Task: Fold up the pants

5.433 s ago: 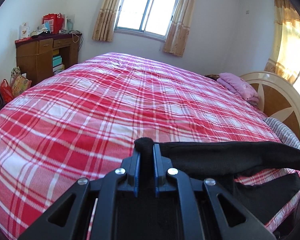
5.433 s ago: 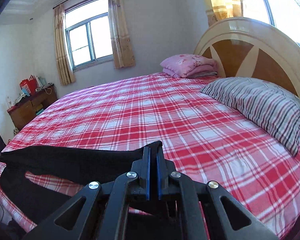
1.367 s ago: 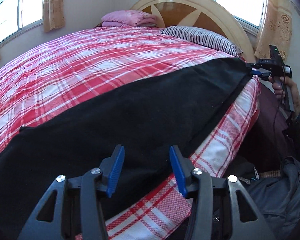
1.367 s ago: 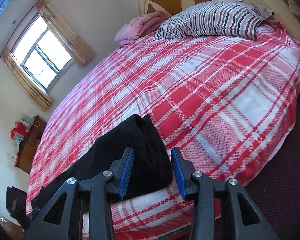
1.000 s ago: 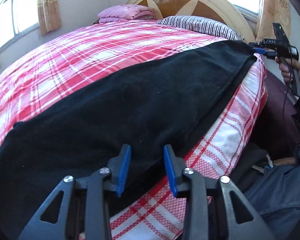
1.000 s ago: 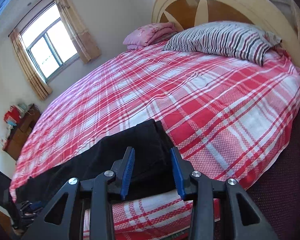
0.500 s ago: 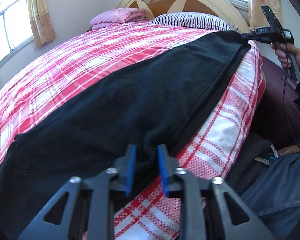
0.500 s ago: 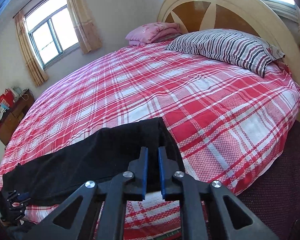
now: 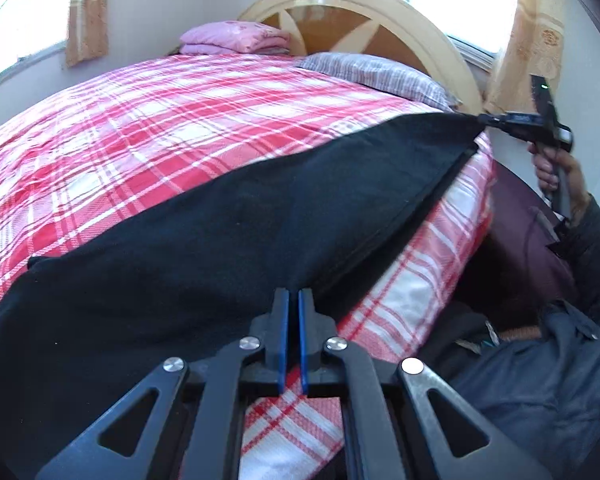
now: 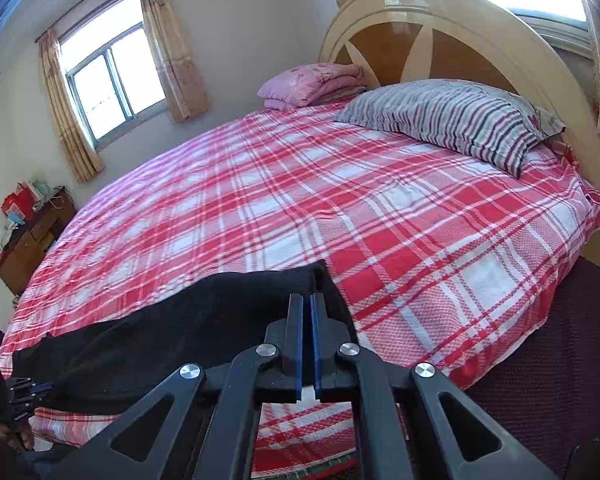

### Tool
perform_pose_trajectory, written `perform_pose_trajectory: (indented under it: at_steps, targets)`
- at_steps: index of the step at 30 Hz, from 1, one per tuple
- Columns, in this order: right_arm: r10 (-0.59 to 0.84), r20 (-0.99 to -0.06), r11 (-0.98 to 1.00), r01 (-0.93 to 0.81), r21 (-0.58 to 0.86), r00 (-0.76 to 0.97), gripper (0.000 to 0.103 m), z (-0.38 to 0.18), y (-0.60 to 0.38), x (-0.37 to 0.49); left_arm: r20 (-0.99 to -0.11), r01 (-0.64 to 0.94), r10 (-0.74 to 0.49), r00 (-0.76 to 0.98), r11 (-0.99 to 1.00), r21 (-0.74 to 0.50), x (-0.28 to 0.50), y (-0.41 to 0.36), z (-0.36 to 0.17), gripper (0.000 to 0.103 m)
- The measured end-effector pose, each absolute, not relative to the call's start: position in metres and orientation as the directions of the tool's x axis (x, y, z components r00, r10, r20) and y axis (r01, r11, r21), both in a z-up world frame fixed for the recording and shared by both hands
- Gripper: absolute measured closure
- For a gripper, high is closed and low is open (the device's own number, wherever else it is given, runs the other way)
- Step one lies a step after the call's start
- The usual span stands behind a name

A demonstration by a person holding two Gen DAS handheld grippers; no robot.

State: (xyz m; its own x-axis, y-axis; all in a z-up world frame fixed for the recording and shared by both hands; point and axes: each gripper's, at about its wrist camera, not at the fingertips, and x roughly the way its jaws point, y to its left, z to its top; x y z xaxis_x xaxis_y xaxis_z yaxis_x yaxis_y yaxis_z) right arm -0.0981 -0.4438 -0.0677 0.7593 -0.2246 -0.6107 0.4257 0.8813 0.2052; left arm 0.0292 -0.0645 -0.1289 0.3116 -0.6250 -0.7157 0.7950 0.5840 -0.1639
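Black pants lie stretched along the near edge of the bed, folded lengthwise. My left gripper is shut on the near edge of the pants at one end. My right gripper is shut on the pants at the other end, by the corner of the fabric. The right gripper also shows at the far right of the left wrist view, pinching the cloth's tip. The left gripper shows at the far left of the right wrist view.
The bed has a red plaid cover, a striped pillow and a folded pink blanket by the rounded headboard. A wooden desk stands by the far wall. The person's dark jacket is at the bedside.
Both grippers were open over the laid-out pants a second ago. Both have closed on the cloth's near edge, one at each end.
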Motion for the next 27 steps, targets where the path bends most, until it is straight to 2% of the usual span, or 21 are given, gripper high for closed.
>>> perform_pose_trajectory:
  at_steps: [4, 10, 19, 20, 21, 22, 23, 25, 26, 27]
  targets:
    - [-0.254, -0.654, 0.852, 0.485, 0.198, 0.713, 0.103, -0.081, -0.459, -0.097, -0.741, 0.789, -0.609, 0.282, 0.586, -0.182, 0.032, -0.070, -0.143, 0.098]
    - [-0.229, -0.604, 0.867, 0.442, 0.231, 0.764, 0.103, -0.062, -0.459, -0.110, -0.694, 0.773, -0.666, 0.274, 0.581, -0.252, 0.038, -0.057, -0.127, 0.098]
    - [-0.127, -0.661, 0.884, 0.386, 0.262, 0.739, 0.098, -0.080, -0.454, -0.095, -0.709, 0.784, -0.644, 0.287, 0.583, -0.212, 0.036, -0.062, -0.130, 0.098]
    - [-0.126, -0.670, 0.887, 0.386, 0.255, 0.732, 0.095, -0.082, -0.452, -0.093, -0.710, 0.783, -0.642, 0.288, 0.585, -0.211, 0.036, -0.063, -0.131, 0.098]
    - [-0.126, -0.676, 0.887, 0.388, 0.252, 0.726, 0.072, -0.085, -0.451, -0.092, -0.712, 0.782, -0.639, 0.292, 0.588, -0.207, 0.036, -0.062, -0.132, 0.098]
    - [-0.116, -0.679, 0.884, 0.386, 0.261, 0.725, 0.039, -0.087, -0.452, -0.091, -0.713, 0.782, -0.637, 0.293, 0.589, -0.204, 0.036, -0.062, -0.132, 0.098]
    - [-0.102, -0.679, 0.879, 0.386, 0.281, 0.727, 0.034, -0.090, -0.453, -0.091, -0.713, 0.781, -0.638, 0.292, 0.589, -0.207, 0.037, -0.062, -0.133, 0.098]
    - [-0.109, -0.676, 0.874, 0.395, 0.285, 0.729, 0.035, -0.091, -0.455, -0.091, -0.714, 0.781, -0.636, 0.291, 0.589, -0.206, 0.036, -0.062, -0.133, 0.098]
    - [-0.125, -0.675, 0.877, 0.400, 0.268, 0.727, 0.036, -0.090, -0.454, -0.092, -0.714, 0.781, -0.636, 0.292, 0.590, -0.206, 0.036, -0.062, -0.133, 0.098]
    - [-0.129, -0.672, 0.878, 0.400, 0.265, 0.729, 0.044, -0.090, -0.454, -0.092, -0.713, 0.781, -0.637, 0.292, 0.590, -0.206, 0.036, -0.062, -0.133, 0.098]
